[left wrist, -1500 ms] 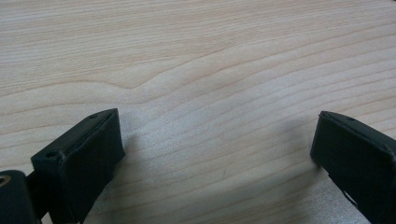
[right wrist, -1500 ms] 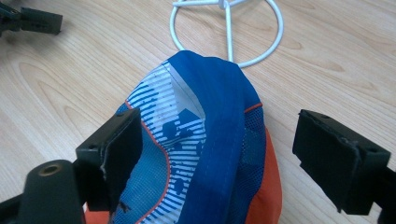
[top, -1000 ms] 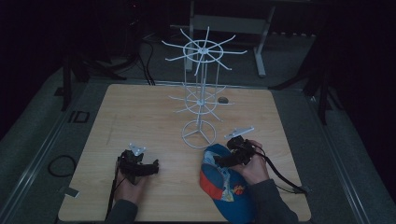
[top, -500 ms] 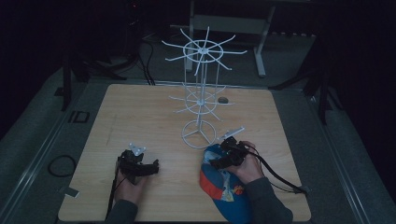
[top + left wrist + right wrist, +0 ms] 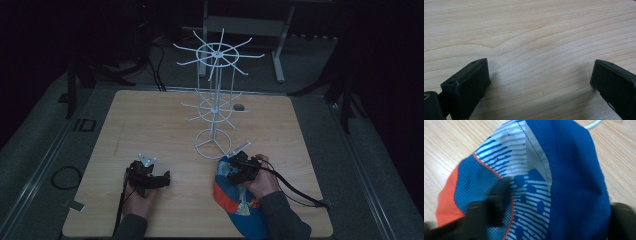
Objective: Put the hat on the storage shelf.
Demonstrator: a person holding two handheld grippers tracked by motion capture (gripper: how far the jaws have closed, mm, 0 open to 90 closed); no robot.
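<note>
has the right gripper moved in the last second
Yes: the right gripper has come slightly nearer the person, away from the white wire rack's round base, over the blue-and-orange cap.

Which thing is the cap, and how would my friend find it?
Start at the wooden table and find the tall white wire rack standing on it. Just in front of the rack's round base, toward the person's right hand, the right tongs sit on the cap. It is the one soft thing there, blue cloth with orange and white stripes.
</note>
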